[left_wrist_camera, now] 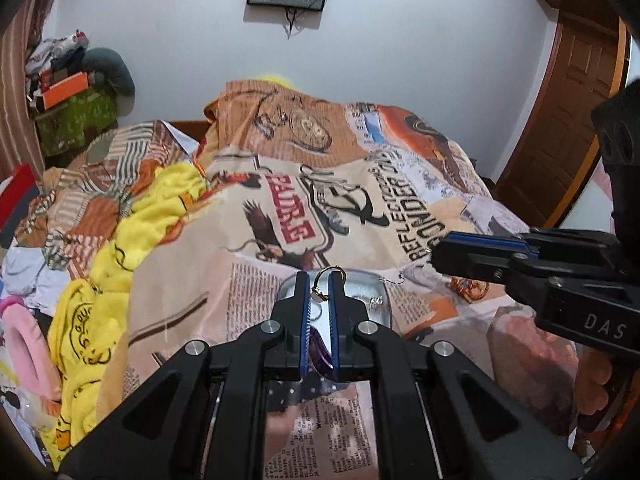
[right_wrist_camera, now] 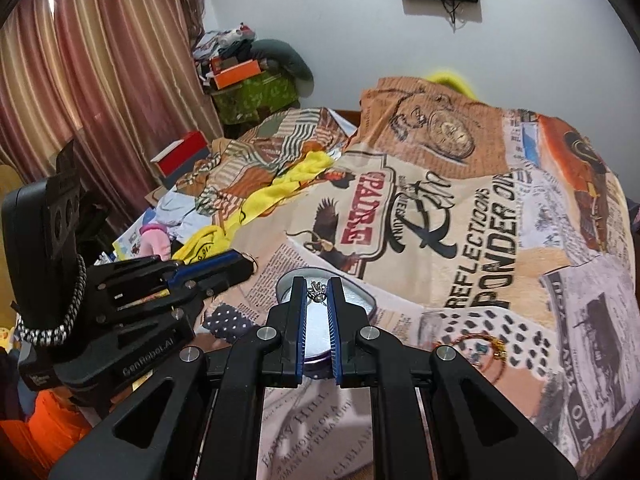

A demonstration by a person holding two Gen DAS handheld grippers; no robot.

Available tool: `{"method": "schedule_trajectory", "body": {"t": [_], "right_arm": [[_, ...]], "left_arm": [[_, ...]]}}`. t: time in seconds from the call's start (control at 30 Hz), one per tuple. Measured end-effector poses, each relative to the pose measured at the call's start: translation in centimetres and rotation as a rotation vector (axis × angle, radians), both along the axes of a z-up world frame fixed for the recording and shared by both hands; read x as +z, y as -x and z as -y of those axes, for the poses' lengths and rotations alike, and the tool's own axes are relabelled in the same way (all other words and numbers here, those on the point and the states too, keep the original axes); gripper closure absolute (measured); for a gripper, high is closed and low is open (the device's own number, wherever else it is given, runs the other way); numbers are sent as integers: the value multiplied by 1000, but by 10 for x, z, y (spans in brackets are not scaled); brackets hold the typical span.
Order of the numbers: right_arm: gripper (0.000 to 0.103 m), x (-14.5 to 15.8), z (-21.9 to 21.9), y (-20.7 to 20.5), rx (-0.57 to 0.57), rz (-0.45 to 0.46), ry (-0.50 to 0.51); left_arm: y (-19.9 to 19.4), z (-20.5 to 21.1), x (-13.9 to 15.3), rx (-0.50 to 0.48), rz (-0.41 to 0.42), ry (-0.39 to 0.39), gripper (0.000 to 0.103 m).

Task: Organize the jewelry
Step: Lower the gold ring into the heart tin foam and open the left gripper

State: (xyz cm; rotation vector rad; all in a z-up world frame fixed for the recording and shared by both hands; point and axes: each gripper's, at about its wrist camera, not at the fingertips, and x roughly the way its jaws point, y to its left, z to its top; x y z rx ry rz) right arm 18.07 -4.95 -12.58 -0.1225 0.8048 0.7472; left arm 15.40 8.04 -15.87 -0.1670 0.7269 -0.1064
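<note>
A clear oval tray with a purple rim (left_wrist_camera: 370, 308) lies on the printed bedspread; it also shows in the right wrist view (right_wrist_camera: 356, 298). My left gripper (left_wrist_camera: 320, 286) is shut on a gold hoop earring (left_wrist_camera: 326, 276) and holds it over the tray. My right gripper (right_wrist_camera: 318, 292) is shut on a small silver earring (right_wrist_camera: 318, 294), also over the tray. A small silver piece (left_wrist_camera: 377, 301) lies in the tray. A thin hook earring (left_wrist_camera: 394, 280) lies by the tray's far rim. A gold bangle with beads (right_wrist_camera: 486, 346) lies on the spread to the right.
The bed carries a patterned bedspread (left_wrist_camera: 360, 184), a yellow plush blanket (left_wrist_camera: 132, 236) and pink slippers (left_wrist_camera: 28, 344) on the left. A red box (right_wrist_camera: 182, 156) and piled boxes (right_wrist_camera: 240, 72) stand by the curtain. A wooden door (left_wrist_camera: 568, 112) is at the right.
</note>
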Motion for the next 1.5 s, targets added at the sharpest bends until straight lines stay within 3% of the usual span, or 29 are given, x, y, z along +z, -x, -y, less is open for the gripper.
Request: {"method": "schedule_trajectory", "body": {"t": [0.43, 0.93, 1.1, 1.23, 1.5], "right_arm": [[94, -29, -17, -12, 12, -78, 54], [93, -39, -29, -13, 20, -87, 123], [85, -36, -26, -13, 11, -95, 120], [71, -28, -20, -9, -9, -72, 100], [70, -8, 0, -1, -51, -4, 84]], "left_arm": [[-10, 20, -33, -80, -72, -12, 96], [-9, 11, -35, -73, -88, 20, 96], [-5, 7, -31, -54, -84, 25, 96], [0, 5, -25, -41, -78, 14, 92], [7, 5, -3, -15, -29, -3, 78]]}}
